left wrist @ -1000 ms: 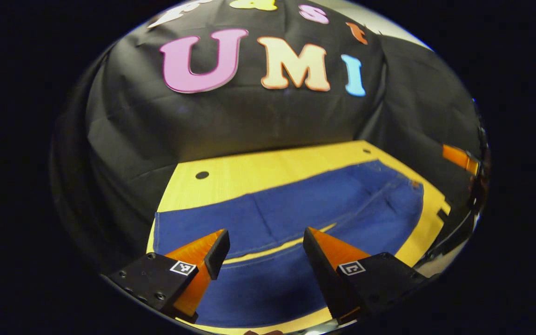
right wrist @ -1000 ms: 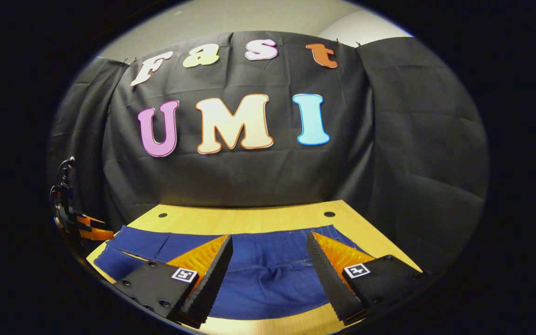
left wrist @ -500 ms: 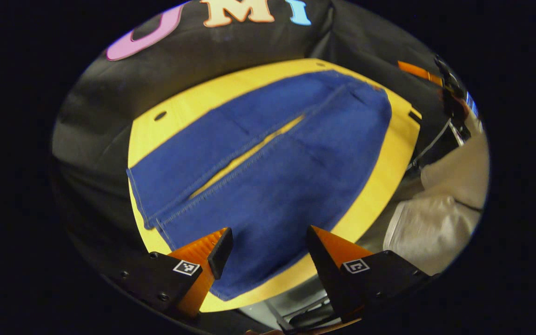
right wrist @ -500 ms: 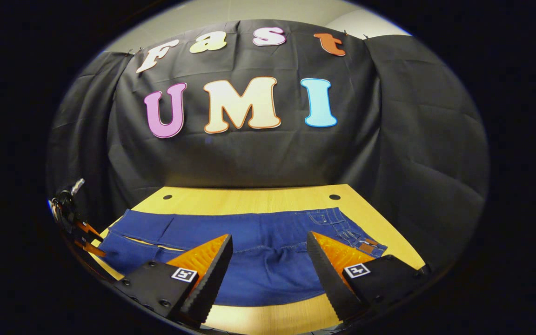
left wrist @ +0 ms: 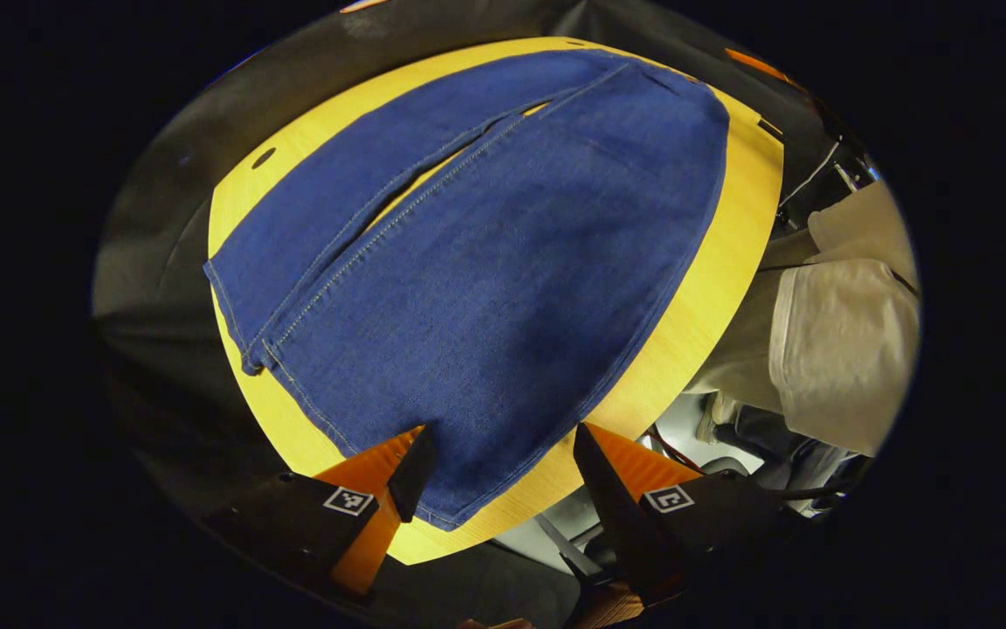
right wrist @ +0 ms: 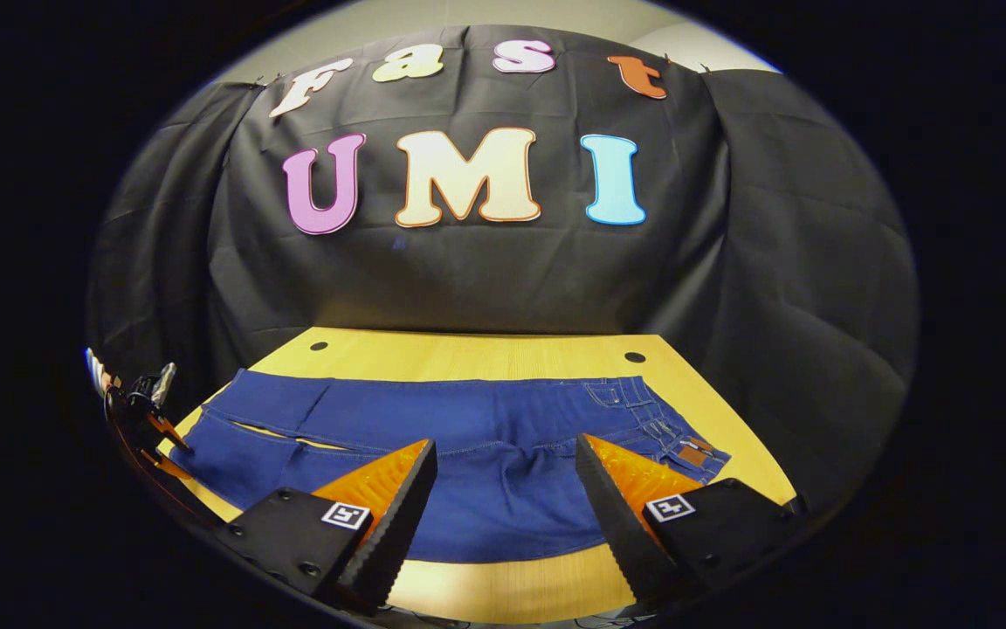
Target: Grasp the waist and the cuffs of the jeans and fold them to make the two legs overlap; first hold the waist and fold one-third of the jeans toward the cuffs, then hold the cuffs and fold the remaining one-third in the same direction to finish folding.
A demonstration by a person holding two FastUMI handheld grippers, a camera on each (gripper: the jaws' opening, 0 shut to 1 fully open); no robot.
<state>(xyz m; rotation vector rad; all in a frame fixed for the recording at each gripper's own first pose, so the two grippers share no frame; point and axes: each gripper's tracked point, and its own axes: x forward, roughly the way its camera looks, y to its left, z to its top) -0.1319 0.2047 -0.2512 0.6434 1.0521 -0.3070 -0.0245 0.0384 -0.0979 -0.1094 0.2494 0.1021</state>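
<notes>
Since a second ago the left gripper (left wrist: 494,467) has tipped down from facing the booth wall to looking along the jeans (left wrist: 468,262) from the cuff end, and the right gripper's camera has pulled back so the waist (right wrist: 660,428) shows. The jeans lie flat and unfolded on the yellow table (left wrist: 704,288), legs side by side with a narrow gap between them, cuffs by the table's left end. The left gripper hovers over the near cuff (left wrist: 442,511), fingers spread wide, gripping nothing. The right gripper (right wrist: 507,502) hangs level over the near side of the seat area, fingers equally wide apart and empty. A person's light sleeve (left wrist: 844,349) shows beside the table's near edge.
</notes>
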